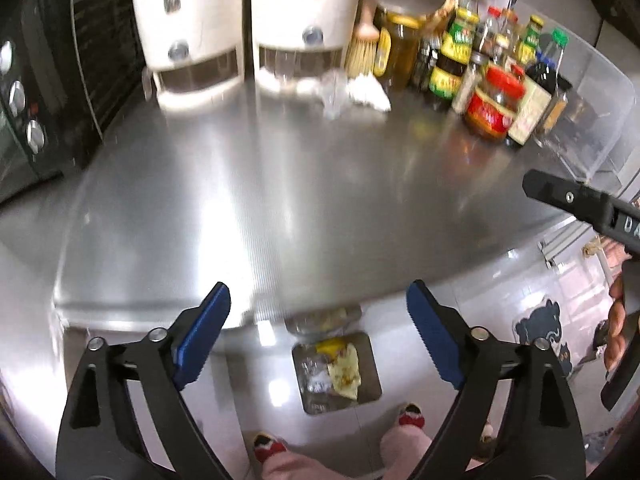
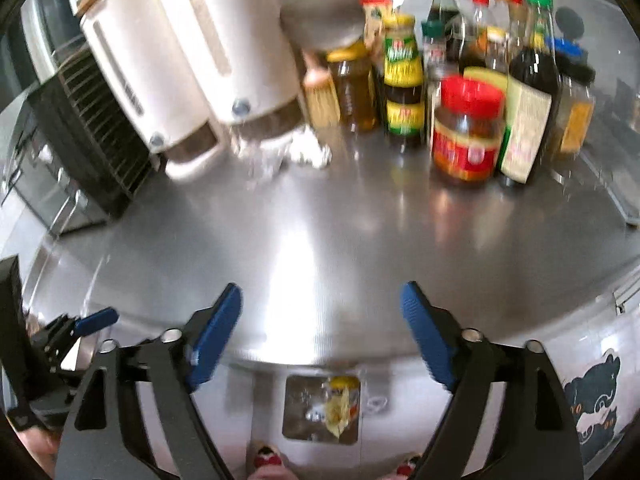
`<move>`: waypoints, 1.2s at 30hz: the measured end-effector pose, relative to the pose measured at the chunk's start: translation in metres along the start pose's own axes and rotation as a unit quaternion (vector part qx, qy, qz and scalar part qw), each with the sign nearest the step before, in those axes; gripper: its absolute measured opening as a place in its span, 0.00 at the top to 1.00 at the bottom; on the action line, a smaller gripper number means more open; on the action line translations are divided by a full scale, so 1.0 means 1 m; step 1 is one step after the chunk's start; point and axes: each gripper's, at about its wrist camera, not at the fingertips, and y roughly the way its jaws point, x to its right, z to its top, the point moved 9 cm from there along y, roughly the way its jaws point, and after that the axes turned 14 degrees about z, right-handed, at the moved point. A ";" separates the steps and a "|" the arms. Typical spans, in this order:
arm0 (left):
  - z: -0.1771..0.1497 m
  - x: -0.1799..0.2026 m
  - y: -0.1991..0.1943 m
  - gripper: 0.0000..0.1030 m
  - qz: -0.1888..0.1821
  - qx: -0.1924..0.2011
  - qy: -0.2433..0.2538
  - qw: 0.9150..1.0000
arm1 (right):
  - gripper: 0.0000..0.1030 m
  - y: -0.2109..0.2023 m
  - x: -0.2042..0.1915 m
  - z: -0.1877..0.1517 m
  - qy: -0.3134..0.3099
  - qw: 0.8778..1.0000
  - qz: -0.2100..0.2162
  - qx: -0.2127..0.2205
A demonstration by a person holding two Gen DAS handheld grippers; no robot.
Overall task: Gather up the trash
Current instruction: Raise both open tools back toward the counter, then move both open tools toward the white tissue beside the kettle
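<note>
My left gripper (image 1: 318,332) hangs open above the front edge of the steel counter (image 1: 280,208), with nothing between its blue pads. My right gripper (image 2: 322,332) is open and empty too, over the same edge. Below them on the floor stands a square metal bin (image 1: 373,376), which holds a yellow wrapper (image 1: 344,368) and clear plastic. The bin (image 2: 290,408) also shows in the right wrist view. At the back of the counter lie a crumpled white tissue (image 1: 370,94) and a clear plastic piece (image 1: 334,96), seen again as tissue (image 2: 310,152) and plastic (image 2: 262,160).
Two white appliances (image 1: 248,24) stand at the back and a black oven (image 1: 36,92) at the left. Several bottles and jars (image 1: 492,92) crowd the back right beside a clear plastic box (image 1: 592,112). The person's feet in red slippers (image 1: 270,446) stand by the bin.
</note>
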 end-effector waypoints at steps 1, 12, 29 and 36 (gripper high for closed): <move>0.010 0.000 -0.001 0.14 0.002 0.006 -0.001 1.000 | 0.11 0.004 0.004 0.011 0.002 1.000 -0.003 0.006; 0.100 -0.001 0.037 0.13 0.011 0.029 -0.002 1.000 | 0.11 0.073 0.017 0.090 0.023 1.000 0.013 -0.015; 0.164 0.032 0.129 0.16 -0.001 -0.001 0.007 1.000 | 0.44 0.167 0.051 0.138 0.031 0.998 0.012 -0.044; 0.176 0.048 0.159 0.53 -0.025 -0.020 0.009 0.999 | 0.45 0.183 0.050 0.145 0.042 0.998 0.020 -0.051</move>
